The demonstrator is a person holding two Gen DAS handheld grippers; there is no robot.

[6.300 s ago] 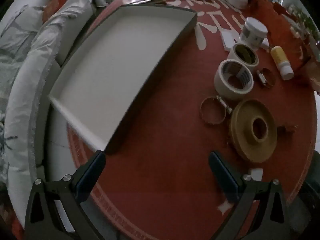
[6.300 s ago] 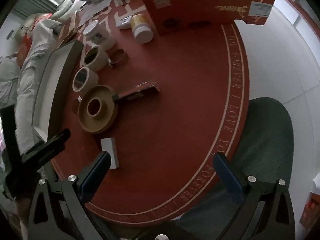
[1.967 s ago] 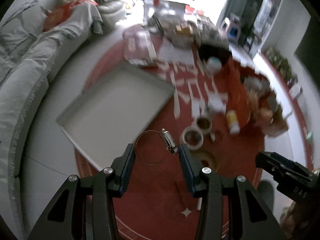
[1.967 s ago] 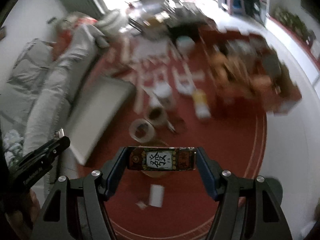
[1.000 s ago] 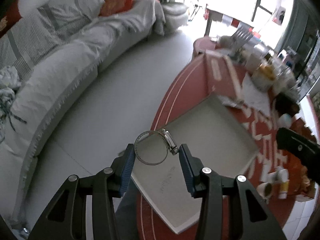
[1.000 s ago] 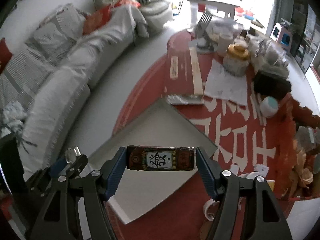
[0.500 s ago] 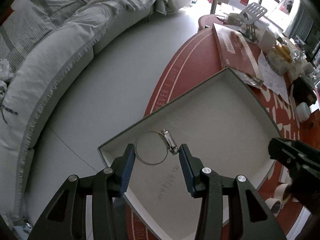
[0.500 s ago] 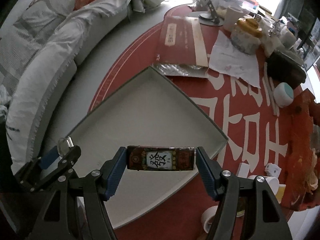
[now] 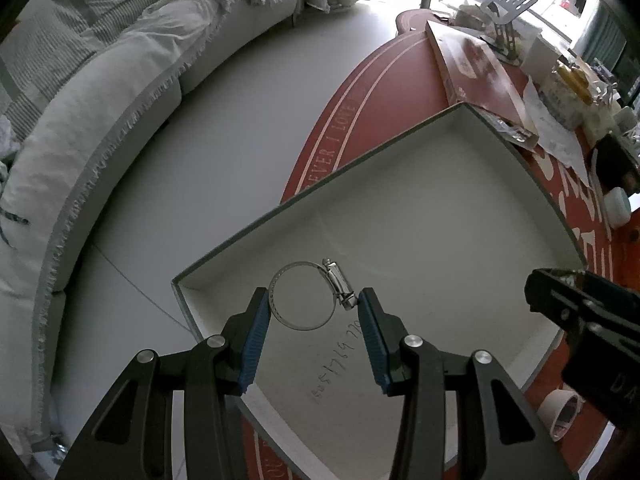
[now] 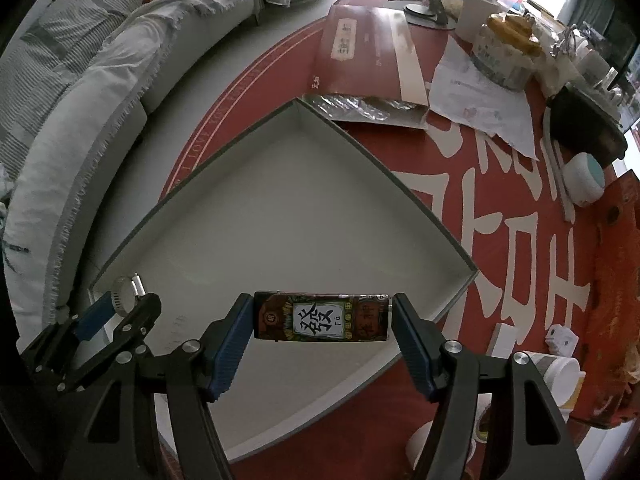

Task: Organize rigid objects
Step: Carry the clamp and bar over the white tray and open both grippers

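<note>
Living room, grey sofa (image 9: pixel 100 92) behind a red round table (image 10: pixel 480 184). Shallow white tray (image 9: pixel 532 184) sits at the table edge as the sorting bin. Left gripper (image 9: pixel 312 312) pinches the hose clamp (image 9: pixel 308 300) across its ring, above the tray's near corner. Right gripper (image 10: pixel 322 320) clamps the card box (image 10: pixel 322 316) endwise, flat over the tray's near side. Both look staged to set down.

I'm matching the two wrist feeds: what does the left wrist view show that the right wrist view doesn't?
Only the left wrist view shows the handwritten numbers on the tray floor and the full hose clamp in the left gripper. Only the right wrist view shows the printed box in the right gripper. Both show the white tray and sofa.
</note>
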